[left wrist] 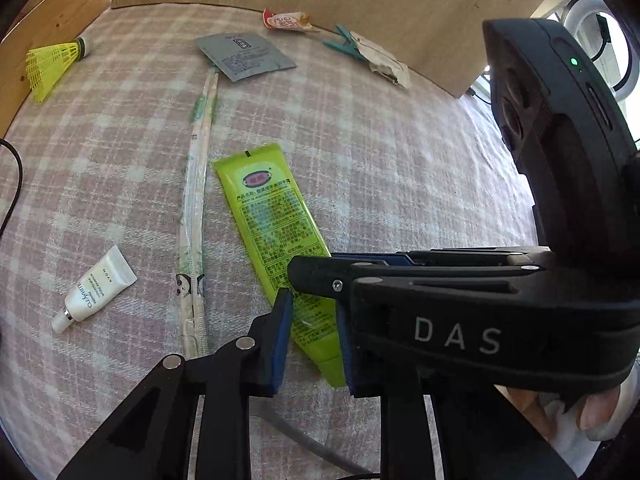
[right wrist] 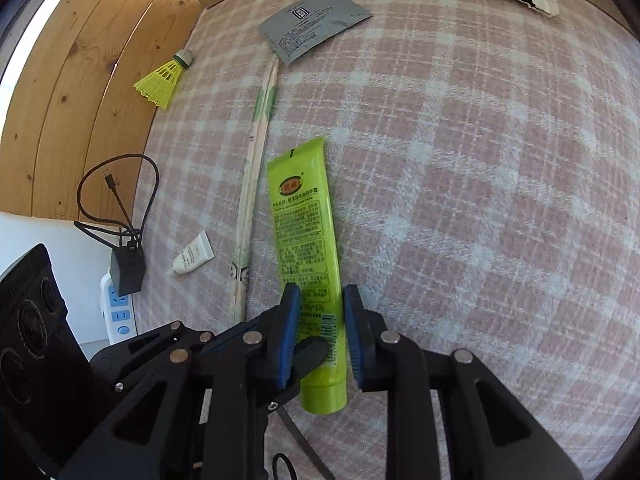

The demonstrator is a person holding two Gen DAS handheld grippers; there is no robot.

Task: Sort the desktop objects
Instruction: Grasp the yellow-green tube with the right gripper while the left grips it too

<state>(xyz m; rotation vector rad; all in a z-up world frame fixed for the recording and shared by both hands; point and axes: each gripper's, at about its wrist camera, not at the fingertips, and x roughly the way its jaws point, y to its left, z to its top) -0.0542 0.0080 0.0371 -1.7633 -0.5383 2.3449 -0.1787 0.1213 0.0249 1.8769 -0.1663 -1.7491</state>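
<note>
Left wrist: left gripper straddles green tube cap end, pads not visibly pressing; right gripper crowds in, collision risk.
Right wrist: right gripper likewise astride tube, grip unconfirmed; slippery tube may squirt out.

Your left gripper is matte black plastic, its two fingers faced with blue pads. Round silver pins sit at the linkage joints, and a small cross-head screw shows on the right gripper's finger where it crosses this view. That tool carries white letters "DAS" and a dark camera housing with a green light. Your right gripper matches: black linkages, blue pads, silver pins.
</note>
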